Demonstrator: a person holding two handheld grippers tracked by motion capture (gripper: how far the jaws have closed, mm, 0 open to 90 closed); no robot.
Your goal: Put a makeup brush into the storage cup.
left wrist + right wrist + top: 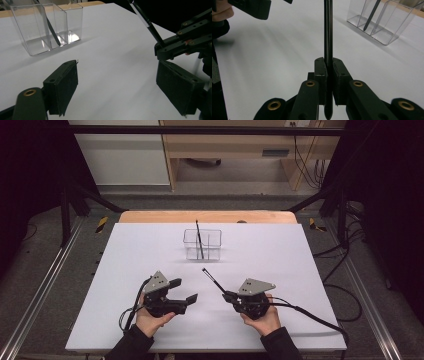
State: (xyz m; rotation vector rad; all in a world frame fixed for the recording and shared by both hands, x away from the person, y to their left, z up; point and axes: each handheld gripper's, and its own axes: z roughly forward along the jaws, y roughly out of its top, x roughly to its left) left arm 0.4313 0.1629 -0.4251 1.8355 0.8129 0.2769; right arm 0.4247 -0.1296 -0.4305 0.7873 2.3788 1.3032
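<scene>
A white table top (150, 250) is seen, with a clear divided holder (202, 244) stood near its far middle. A black pen (199, 240) is leaned upright in one of the holder's compartments. Nearer the person, the left gripper (183, 291) is held just above the table with its jaws spread wide and nothing between them. To its right, the right gripper (228, 296) is clamped on a second black pen (213, 280), which is angled up and away toward the holder, well apart from it.

r gripper (226, 294) clamps black pen (213, 280); l gripper (183, 290) open, nothing between.
</scene>
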